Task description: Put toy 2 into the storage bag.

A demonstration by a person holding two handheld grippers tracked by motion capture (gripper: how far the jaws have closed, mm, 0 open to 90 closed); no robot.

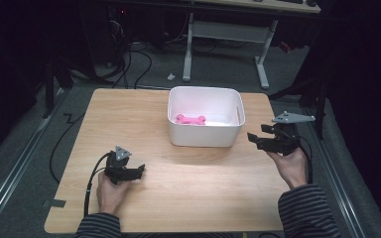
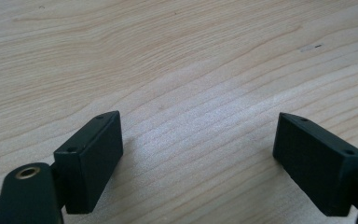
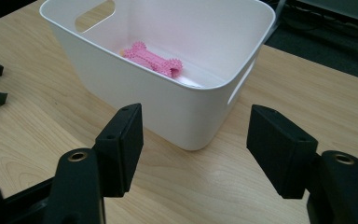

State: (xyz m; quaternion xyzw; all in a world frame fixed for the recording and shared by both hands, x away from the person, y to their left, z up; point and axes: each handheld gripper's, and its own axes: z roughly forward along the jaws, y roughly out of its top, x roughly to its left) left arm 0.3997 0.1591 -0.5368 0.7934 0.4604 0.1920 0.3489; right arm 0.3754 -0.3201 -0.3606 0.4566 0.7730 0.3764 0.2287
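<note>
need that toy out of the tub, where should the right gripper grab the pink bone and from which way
Grip the pink bone across its narrow middle shank, coming straight down from above. It lies flat on the floor of the white bin, whose tall walls block any side approach, and the knobbed ends are wider than the waist. The right gripper, jaws open, sits beside the bin.

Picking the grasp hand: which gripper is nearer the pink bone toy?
Right. The right gripper sits just off the white bin's right front corner, jaws open toward it. The left gripper is farther, near the table's front left. The pink bone toy lies inside.
</note>
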